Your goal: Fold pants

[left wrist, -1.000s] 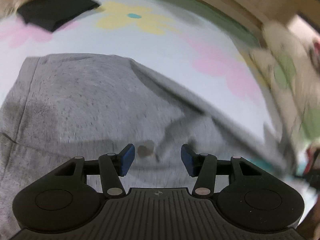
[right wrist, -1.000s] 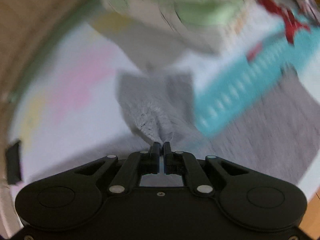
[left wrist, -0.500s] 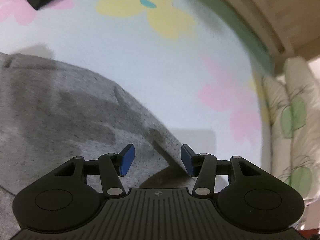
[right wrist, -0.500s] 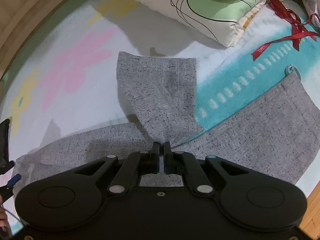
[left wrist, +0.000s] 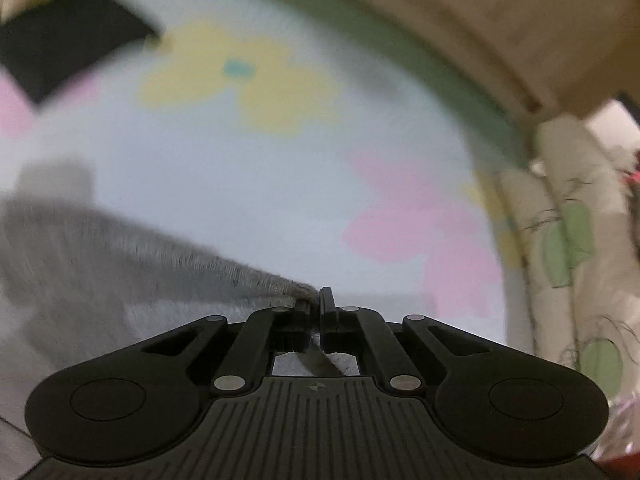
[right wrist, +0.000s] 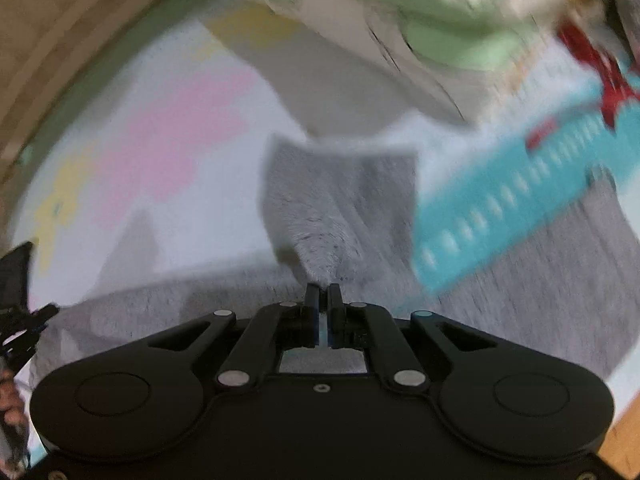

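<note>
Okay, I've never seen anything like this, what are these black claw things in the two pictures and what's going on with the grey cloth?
They are two hand-held grippers, one in each of a person's hands. Each picture comes from a camera on one gripper, looking forward along its two fingers. The left gripper is shut on an edge of the grey pants. The right gripper is shut on another part of the pants, which rises in a fold there. The pants lie on a pale flowered sheet. Nearby are a folded quilt with green leaves, a red ribbon and a black object too blurred to name.
</note>
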A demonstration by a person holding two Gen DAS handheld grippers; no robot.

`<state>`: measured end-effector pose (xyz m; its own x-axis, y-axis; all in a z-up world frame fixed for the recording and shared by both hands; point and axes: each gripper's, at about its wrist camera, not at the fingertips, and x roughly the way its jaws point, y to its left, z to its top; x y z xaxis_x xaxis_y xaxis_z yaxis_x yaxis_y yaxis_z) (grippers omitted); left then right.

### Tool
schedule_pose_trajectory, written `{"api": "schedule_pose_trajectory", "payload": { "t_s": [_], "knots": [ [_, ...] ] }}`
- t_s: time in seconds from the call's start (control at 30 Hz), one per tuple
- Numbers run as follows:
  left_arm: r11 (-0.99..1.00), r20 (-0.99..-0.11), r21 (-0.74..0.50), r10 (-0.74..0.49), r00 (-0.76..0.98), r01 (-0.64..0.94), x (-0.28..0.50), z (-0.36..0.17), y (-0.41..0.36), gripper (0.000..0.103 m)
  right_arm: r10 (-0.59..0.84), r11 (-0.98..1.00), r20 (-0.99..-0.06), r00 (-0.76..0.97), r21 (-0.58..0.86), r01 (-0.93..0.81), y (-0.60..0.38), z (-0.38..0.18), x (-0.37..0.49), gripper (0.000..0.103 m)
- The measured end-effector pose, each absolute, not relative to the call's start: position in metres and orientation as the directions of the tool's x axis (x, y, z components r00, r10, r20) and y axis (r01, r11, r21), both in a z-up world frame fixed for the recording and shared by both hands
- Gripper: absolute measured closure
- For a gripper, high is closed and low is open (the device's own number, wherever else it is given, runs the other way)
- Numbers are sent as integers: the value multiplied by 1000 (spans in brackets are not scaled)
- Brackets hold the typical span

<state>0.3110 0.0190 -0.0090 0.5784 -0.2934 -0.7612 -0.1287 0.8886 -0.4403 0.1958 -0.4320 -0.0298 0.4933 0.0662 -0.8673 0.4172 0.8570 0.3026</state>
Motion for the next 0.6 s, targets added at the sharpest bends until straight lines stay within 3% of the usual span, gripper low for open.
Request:
{"api": "schedule_pose_trajectory", "payload": {
  "t_s": [0.17, 0.3, 0.47, 0.6],
  "knots": [
    [922, -648, -387, -280, 708, 10, 230, 61, 30, 100, 81, 851, -733, 676, 404, 335, -429, 24, 193, 95],
    [923, -614, -378, -309, 726, 73, 145, 59, 44, 100, 128, 838, -701, 702, 455, 302, -429, 49, 150, 95],
    [913, -711, -407, -339, 616, 32, 81, 1, 57, 100, 153, 843, -819, 554, 400, 359, -429, 9, 97, 95],
    [936, -808, -351, -308, 501, 9, 58, -53, 51, 100, 117, 865, -946, 303, 247, 436, -421, -49, 83, 94]
  ]
}}
